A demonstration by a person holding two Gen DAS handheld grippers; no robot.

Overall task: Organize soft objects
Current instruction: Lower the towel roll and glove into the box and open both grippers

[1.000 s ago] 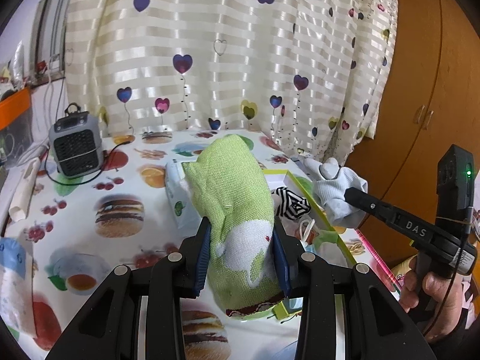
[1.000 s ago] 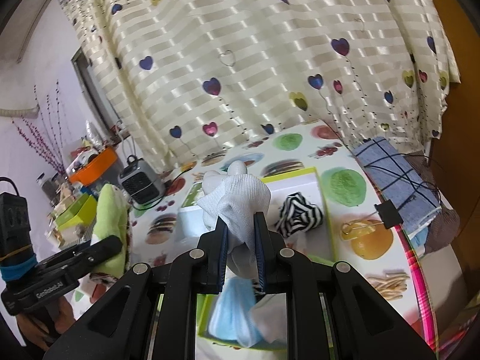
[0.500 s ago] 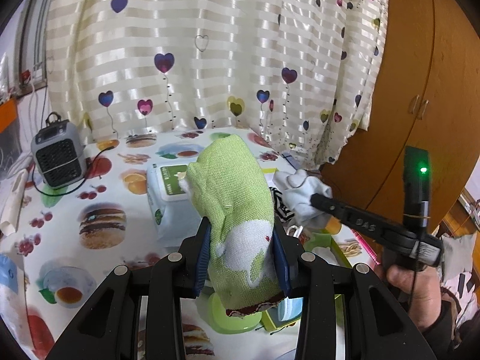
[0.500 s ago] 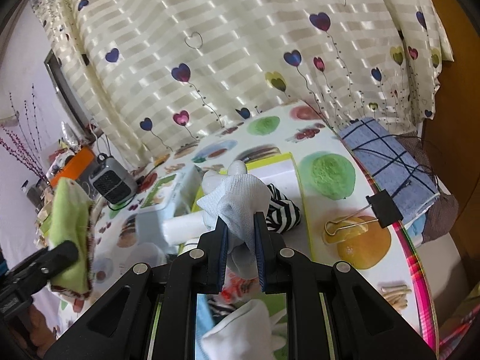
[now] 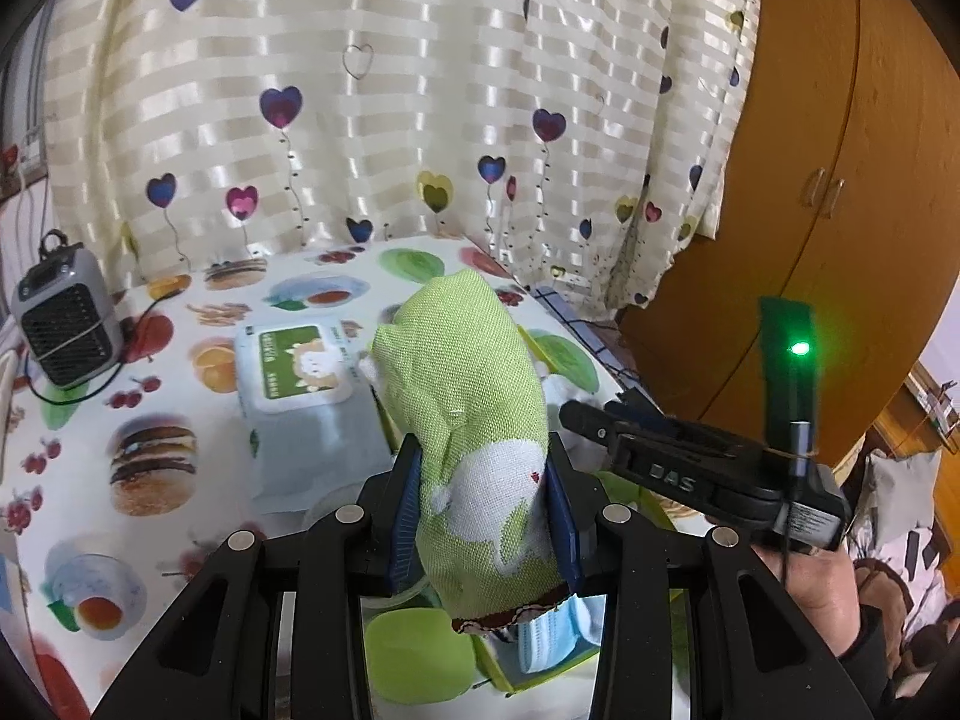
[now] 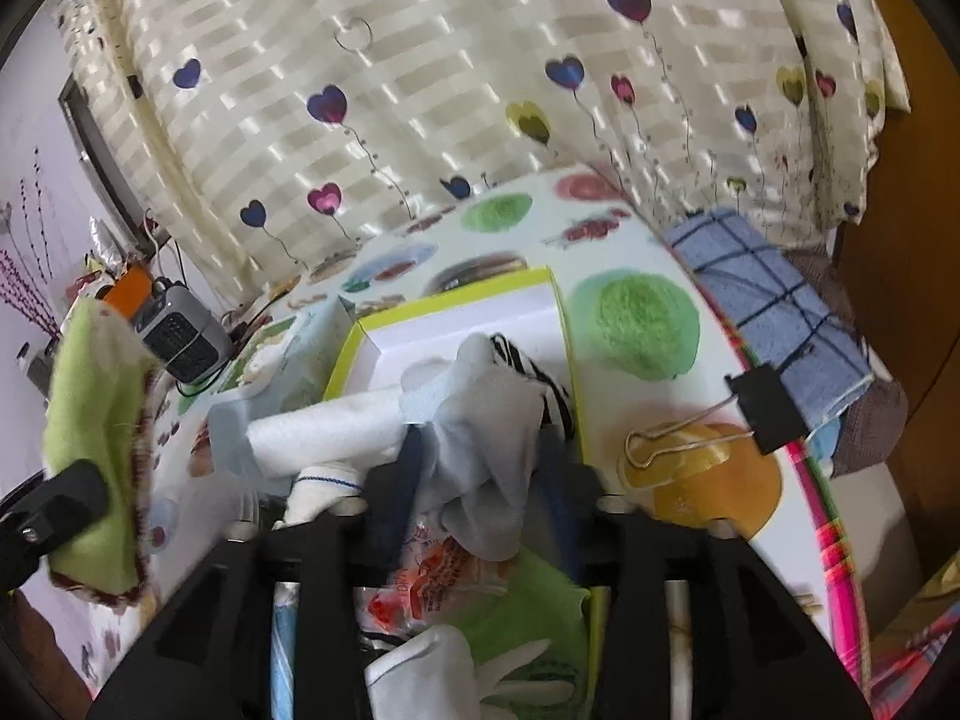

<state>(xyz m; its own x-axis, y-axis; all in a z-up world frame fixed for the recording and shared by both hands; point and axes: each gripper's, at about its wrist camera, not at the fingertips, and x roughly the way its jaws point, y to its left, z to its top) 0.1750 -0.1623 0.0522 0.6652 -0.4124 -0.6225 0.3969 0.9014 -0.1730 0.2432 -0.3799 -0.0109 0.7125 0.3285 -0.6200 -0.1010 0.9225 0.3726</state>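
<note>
My left gripper is shut on a green woven cloth pouch with a white patch and holds it up above the table. The pouch also shows at the left of the right wrist view. My right gripper has its jaws apart, with a white sock loose between them over the yellow-green box. A black-and-white striped cloth lies in the box. The right gripper shows in the left wrist view, its tips partly hidden behind the pouch.
A wet-wipe pack lies left of the box. A small grey heater stands at the back left. A binder clip and a blue checked cloth lie at the table's right edge. A blue face mask lies below the pouch.
My right gripper has opened and dropped toward the box, and the white sock sits loose between its jaws. My left gripper still holds the green pouch and has shifted right.
</note>
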